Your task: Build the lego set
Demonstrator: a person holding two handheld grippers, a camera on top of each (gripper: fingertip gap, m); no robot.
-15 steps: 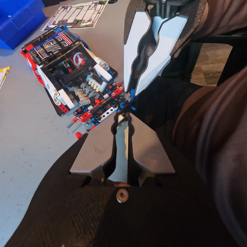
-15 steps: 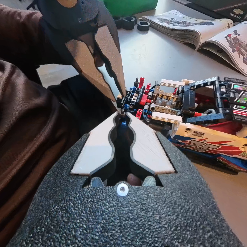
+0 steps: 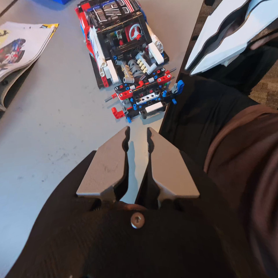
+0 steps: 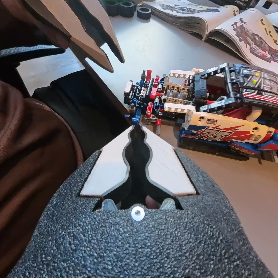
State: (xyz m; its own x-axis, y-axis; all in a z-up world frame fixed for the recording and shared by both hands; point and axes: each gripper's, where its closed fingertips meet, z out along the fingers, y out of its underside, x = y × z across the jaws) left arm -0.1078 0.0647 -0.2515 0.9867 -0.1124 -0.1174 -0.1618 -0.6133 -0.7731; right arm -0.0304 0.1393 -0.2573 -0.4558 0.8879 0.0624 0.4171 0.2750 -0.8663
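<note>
lego car [image 3: 124, 60] sat near the counter [image 3: 45, 135] edge, engine end facing us | left gripper [image 3: 137, 130] hung just short of it, jaws apart, holding nothing | right gripper [image 4: 137, 127] had jaws almost together, tips right by the blue piece [image 4: 137, 115] on the car's corner, couldn't tell if pinching | open manual [image 4: 225, 25] behind
</note>
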